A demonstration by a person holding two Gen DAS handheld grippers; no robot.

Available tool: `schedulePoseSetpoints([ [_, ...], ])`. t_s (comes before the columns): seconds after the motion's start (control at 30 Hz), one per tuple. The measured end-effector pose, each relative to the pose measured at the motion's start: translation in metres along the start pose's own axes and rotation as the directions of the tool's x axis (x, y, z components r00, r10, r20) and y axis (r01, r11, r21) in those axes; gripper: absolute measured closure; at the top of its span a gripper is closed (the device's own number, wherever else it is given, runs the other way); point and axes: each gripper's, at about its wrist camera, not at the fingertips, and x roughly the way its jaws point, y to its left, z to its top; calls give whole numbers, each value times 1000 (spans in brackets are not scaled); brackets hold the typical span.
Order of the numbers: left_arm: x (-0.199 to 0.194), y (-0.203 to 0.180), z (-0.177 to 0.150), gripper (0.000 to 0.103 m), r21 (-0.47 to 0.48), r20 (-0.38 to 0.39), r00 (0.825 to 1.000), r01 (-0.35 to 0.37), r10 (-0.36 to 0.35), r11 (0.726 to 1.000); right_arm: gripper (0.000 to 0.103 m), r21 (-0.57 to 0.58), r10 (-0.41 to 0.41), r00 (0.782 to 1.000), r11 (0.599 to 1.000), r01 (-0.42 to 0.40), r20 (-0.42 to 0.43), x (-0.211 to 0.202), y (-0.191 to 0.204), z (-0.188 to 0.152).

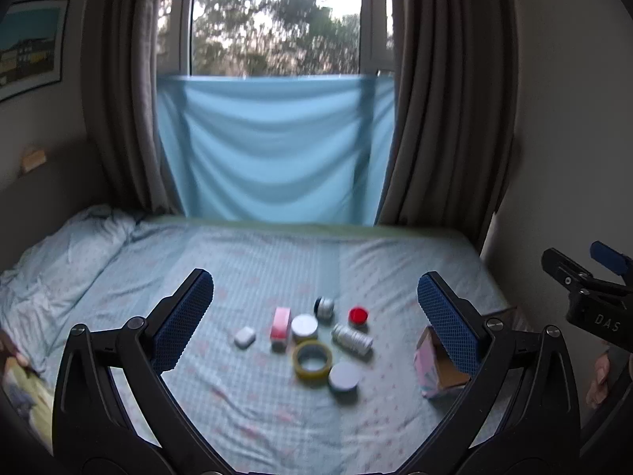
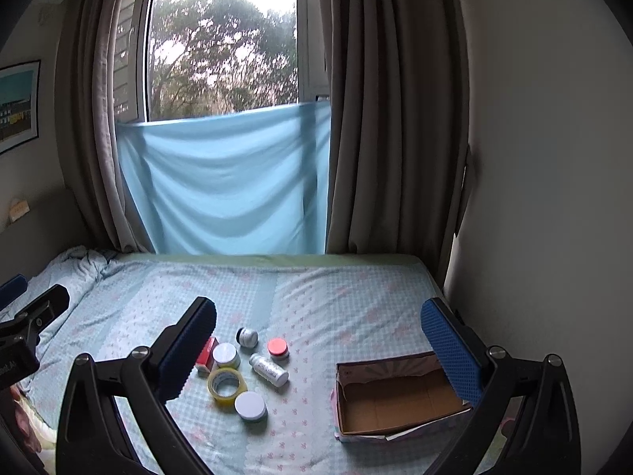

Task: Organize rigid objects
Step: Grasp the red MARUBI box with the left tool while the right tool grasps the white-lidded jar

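Left gripper [image 1: 314,316] and right gripper [image 2: 318,346] jaws were wide apart, holding nothing. "DAS" was readable on the right gripper; white bottle [image 2: 269,369] label was illegible.

Black plastic left gripper [image 1: 316,316], blue dimpled pads [image 1: 184,318], silver screws [image 1: 135,322]

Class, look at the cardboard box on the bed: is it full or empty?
Empty. In the right wrist view the cardboard box is open on top and only its bare brown floor shows; the small items lie outside it on the bed.

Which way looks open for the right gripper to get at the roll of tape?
Probably from above: the right gripper hangs open over the bed, nothing covers the tape roll, though a white-lidded jar touches it.
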Motion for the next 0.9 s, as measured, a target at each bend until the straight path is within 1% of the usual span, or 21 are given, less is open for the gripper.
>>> schedulePoseSetpoints([
  [0.1, 26, 6, 1, 0, 4, -90, 996, -19, 20, 1000, 0, -15, 11, 999, 1000, -12, -39, 16, -1, -4],
  [0.2, 57, 16, -5, 0, -11, -165, 986, -26, 23, 1000, 0, -37, 52, 994, 998, -56, -93, 42, 3, -17],
  [0.3, 97, 33, -16, 0, -32, -256, 967, -22, 13, 999, 0, -67, 71, 986, 994, -82, -153, 72, 17, -33],
  [0.37, 129, 46, -26, 0, -30, -315, 949, -17, 6, 999, 0, -87, 74, 979, 992, -91, -189, 90, 29, -43],
  [0.4, 139, 51, -30, 0, -25, -333, 943, -15, 6, 1000, 0, -94, 72, 975, 991, -94, -209, 99, 36, -49],
  [0.5, 188, 71, -43, 0, -11, -403, 915, 12, -15, 1000, 0, -100, 67, 961, 990, -96, -268, 129, 56, -70],
  [0.53, 209, 79, -49, 0, -5, -437, 899, 32, -31, 999, 0, -99, 63, 956, 991, -95, -286, 139, 64, -77],
  [0.57, 223, 84, -53, 0, -2, -454, 890, 43, -40, 999, 0, -101, 56, 952, 991, -91, -301, 148, 71, -83],
  [0.6, 242, 90, -57, 0, 3, -479, 877, 57, -48, 998, 0, -102, 47, 945, 991, -84, -323, 160, 80, -92],
  [0.63, 262, 96, -63, 0, 7, -506, 860, 77, -63, 997, 0, -101, 40, 939, 992, -79, -341, 170, 85, -100],
  [0.67, 278, 101, -68, 0, 9, -525, 848, 93, -74, 996, 0, -102, 27, 930, 992, -69, -368, 181, 92, -109],
  [0.7, 300, 108, -75, 0, 16, -552, 830, 110, -83, 994, 0, -101, 14, 918, 993, -59, -397, 192, 99, -117],
  [0.73, 317, 112, -81, 0, 20, -574, 814, 123, -89, 992, 0, -94, 7, 904, 994, -53, -427, 204, 106, -127],
  [0.77, 332, 115, -86, 1, 23, -590, 802, 131, -92, 991, 0, -88, 3, 893, 995, -48, -451, 214, 110, -135],
  [0.8, 349, 120, -93, 0, 27, -613, 785, 138, -93, 990, 0, -80, 0, 875, 996, -44, -483, 227, 116, -145],
  [0.83, 369, 124, -102, 0, 29, -640, 763, 143, -92, 989, 0, -73, 0, 860, 996, -43, -511, 238, 121, -154],
  [0.87, 381, 125, -108, 1, 27, -660, 746, 144, -91, 989, 0, -65, -1, 839, 997, -41, -543, 249, 124, -163],
  [0.9, 401, 129, -118, 1, 21, -686, 722, 143, -90, 989, 0, -58, -3, 813, 998, -38, -582, 260, 128, -173],
])
